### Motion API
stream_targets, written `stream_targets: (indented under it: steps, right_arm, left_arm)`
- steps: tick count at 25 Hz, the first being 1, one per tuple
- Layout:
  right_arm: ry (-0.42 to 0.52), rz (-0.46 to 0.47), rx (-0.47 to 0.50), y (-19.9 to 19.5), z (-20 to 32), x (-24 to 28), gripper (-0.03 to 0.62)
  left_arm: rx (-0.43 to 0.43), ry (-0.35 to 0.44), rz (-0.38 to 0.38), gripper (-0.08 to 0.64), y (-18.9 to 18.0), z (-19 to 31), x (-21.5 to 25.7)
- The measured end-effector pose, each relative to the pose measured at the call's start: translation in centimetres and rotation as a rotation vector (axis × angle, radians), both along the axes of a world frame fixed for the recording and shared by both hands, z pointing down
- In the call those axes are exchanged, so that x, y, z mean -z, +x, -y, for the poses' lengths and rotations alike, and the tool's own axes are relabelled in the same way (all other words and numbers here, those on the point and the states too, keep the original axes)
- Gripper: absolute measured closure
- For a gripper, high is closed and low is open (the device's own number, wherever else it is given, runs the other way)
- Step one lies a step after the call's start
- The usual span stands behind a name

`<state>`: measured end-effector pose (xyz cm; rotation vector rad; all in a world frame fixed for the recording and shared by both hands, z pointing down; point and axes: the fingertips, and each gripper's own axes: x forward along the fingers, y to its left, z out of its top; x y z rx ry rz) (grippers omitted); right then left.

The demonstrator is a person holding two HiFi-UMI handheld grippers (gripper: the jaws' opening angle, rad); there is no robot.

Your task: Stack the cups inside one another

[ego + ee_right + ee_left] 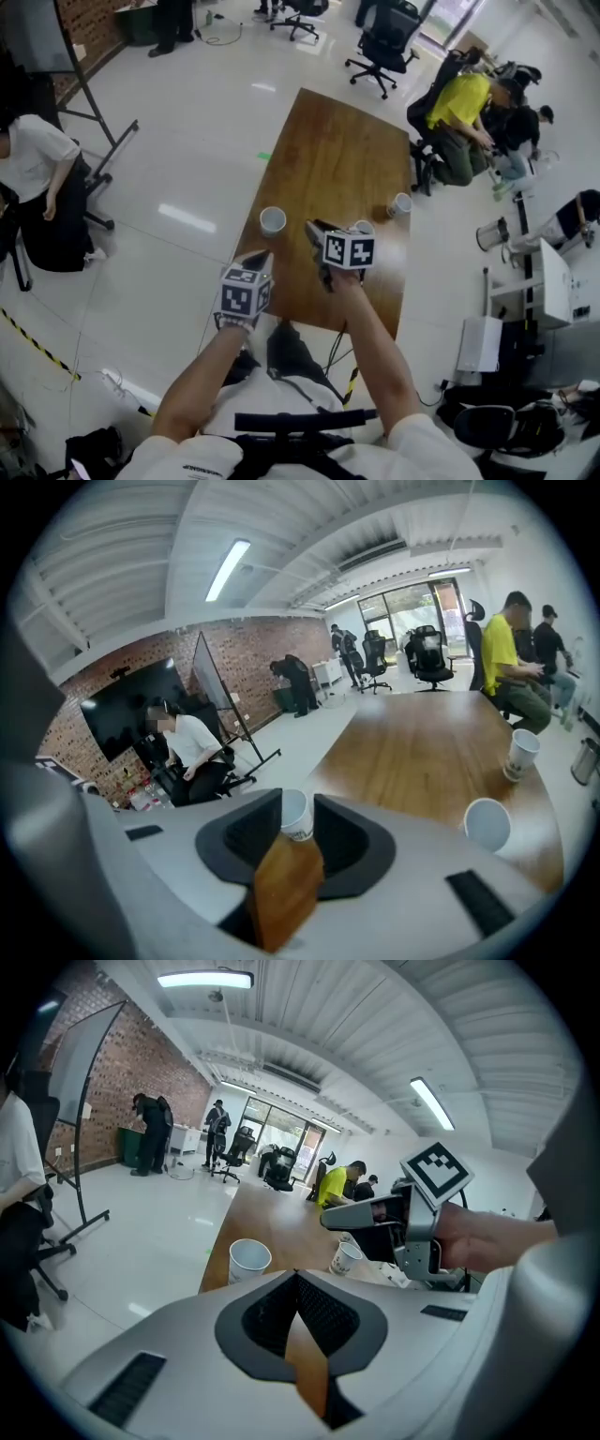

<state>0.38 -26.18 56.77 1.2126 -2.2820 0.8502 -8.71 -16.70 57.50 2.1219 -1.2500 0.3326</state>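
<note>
Left gripper (pixel 296 1277) jaws clenched, empty; the left cup (pixel 249 1260) stands beyond them on the desk (pixel 274 1222). Right gripper (pixel 296 806) jaws released, that cup framed in their gap, untouched. Its view shows the middle cup (pixel 487 824) lower right, half-hidden in the head view.

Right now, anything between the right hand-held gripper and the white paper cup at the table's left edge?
Nothing visible. Only bare brown wooden table separates the open right hand-held gripper from that white paper cup.
</note>
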Motion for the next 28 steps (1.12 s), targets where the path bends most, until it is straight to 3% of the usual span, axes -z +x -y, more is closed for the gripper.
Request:
stream_targets:
  steps: [9,22,28]
  right_arm:
    - [-0.164,-0.051,0.108,-3.8,4.2,-6.0,0.462]
    - [-0.284,-0.143,0.208,-6.8,5.9,-11.5,0.465]
    - [-0.290,-0.145,0.225,-7.4,6.0,-11.9,0.512]
  left_arm:
    - [0.075,-0.025,0.007,0.563,-1.4,2.9,-0.6]
    - [0.142,-0.055,-0.010,0.563,-3.2,4.7,-1.8]
    - [0.151,-0.061,-0.007,0.563,-3.7,4.6,-1.9]
